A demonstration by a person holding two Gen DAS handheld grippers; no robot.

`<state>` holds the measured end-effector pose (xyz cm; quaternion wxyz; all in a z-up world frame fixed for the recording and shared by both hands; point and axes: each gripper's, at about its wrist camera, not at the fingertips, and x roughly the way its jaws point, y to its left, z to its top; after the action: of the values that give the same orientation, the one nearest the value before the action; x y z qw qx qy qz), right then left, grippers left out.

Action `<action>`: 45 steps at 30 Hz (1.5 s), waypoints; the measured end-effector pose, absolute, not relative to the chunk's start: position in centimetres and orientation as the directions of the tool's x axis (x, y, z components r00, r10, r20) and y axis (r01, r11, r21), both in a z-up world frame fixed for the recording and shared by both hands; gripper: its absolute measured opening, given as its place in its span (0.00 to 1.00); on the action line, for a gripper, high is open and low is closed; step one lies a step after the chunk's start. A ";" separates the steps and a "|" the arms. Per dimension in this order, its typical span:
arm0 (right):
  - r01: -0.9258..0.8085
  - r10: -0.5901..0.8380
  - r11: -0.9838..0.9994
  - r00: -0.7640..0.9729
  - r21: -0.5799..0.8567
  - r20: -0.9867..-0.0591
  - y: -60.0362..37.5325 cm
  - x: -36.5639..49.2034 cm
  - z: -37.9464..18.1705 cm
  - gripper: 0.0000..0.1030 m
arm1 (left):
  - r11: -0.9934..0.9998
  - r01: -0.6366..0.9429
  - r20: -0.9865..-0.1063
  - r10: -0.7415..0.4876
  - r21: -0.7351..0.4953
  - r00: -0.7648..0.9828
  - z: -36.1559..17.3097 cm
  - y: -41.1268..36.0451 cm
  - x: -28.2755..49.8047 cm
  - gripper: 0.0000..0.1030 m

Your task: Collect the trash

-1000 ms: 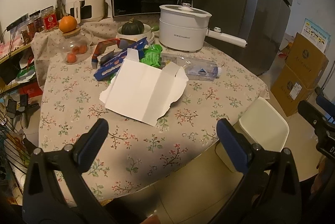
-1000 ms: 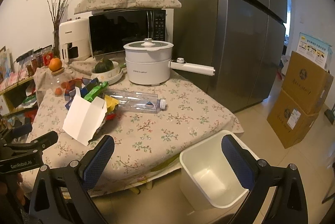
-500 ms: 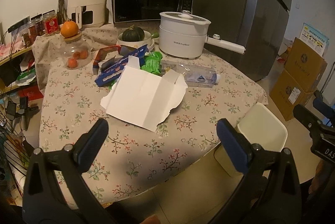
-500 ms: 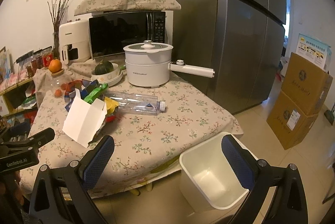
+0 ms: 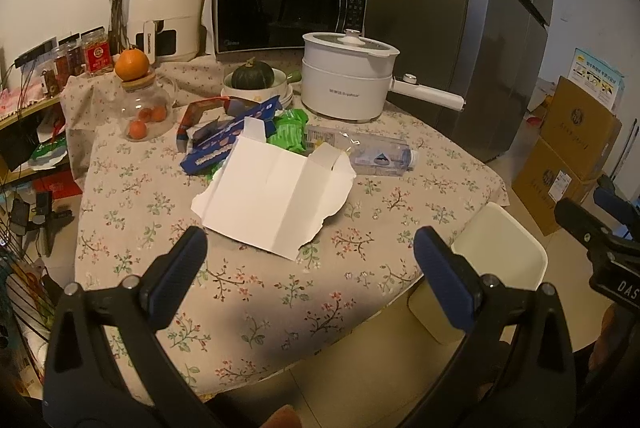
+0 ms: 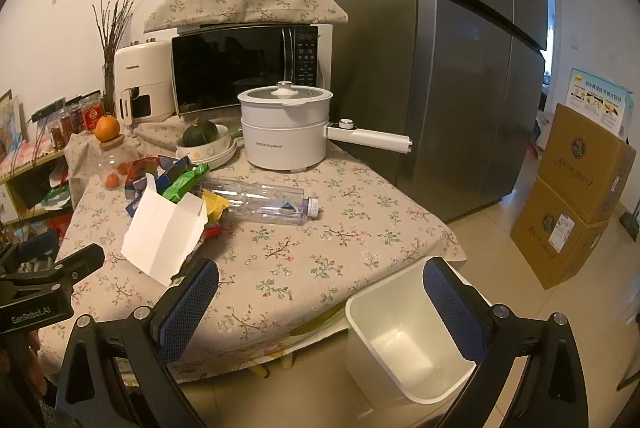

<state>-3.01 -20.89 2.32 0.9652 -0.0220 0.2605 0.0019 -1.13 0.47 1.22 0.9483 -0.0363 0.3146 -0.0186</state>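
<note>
Trash is lying in a loose heap on the tabletop (image 5: 256,288), ahead of both tongs: a flattened white carton (image 5: 276,196) with a torn edge is sitting nearest, just beyond the left tongs (image 5: 310,254), and a clear plastic bottle (image 5: 360,152) is lying on its side behind it. Crumpled green wrappers (image 5: 290,128) and a blue snack box (image 5: 228,140) are tucking under the carton's far side; how they overlap is hard to make out. A yellow scrap (image 6: 214,208) is showing beside the bottle only in the right wrist view.

Left tongs are hanging spread wide above the near edge of the floral cloth, gripping nothing, their blue ribbed pads (image 5: 180,270) angling outward. Right tongs (image 6: 322,300) are likewise gaping and empty, hovering off the tabletop's edge, with the left tool's black body appearing at their left. Between the right tongs' tips, low on the floor, a smooth white bin (image 6: 404,340) is standing open.

Farther ahead of the tongs, a white lidded pot (image 5: 348,80) with a long handle is resting, along with a dark green squash (image 5: 252,76) in a bowl and a glass jar (image 5: 144,108) topped by an orange. A black microwave (image 5: 288,8) under a floral cover is standing behind them, its left side cut off by a cream appliance (image 5: 166,14).
</note>
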 end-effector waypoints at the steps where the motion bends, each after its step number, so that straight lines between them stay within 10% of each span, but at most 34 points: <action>1: -0.013 -0.010 0.999 0.866 -0.043 -0.501 -20.8 -3.0 2.4 1.00 | 0.997 0.013 -0.594 -0.057 -0.078 0.802 1.2 0.5 -1.1 0.99; 25: -0.100 0.000 0.988 0.767 -0.119 -0.641 -20.0 1.7 3.8 1.00 | 0.994 0.068 -0.741 -0.112 -0.090 0.662 0.7 2.8 4.7 0.99; 45: -0.261 0.197 0.964 0.572 0.051 -0.797 -18.4 12.9 0.3 1.00 | 0.999 0.031 -0.810 -0.034 -0.020 0.586 0.2 5.2 19.4 0.72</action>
<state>12.90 -18.37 0.32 0.8857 -0.0358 0.4444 0.1292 19.35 5.19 0.19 0.8905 -0.0018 0.4546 -0.0180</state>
